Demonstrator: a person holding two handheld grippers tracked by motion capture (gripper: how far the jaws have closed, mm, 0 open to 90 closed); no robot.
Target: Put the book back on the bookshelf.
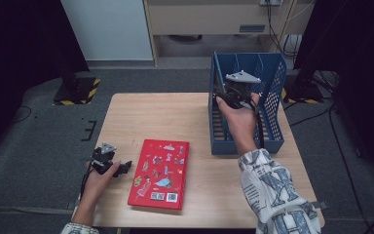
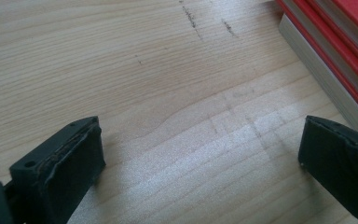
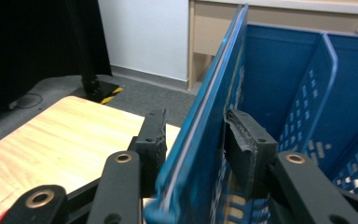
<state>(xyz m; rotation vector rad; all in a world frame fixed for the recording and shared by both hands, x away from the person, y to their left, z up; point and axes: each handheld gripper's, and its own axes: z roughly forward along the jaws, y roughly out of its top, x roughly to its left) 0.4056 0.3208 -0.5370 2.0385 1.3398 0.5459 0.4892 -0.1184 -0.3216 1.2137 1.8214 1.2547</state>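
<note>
Blue book (image 3: 200, 135), lower edge blurred, between the right gripper (image 3: 193, 140)'s jaws.

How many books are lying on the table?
1. The red book lies flat near the table's front edge, beside the left gripper. More may be hidden inside the blue rack.

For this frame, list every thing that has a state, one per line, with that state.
Red book: lying flat on the table, closed, cover up, untouched.
Blue rack: upright at the table's right side; no book in the compartments that show.
Left hand-held gripper: open, over bare wood beside the book.
Right hand-held gripper: jaws astride the rack's left wall, gaps showing, not clamped.
</note>
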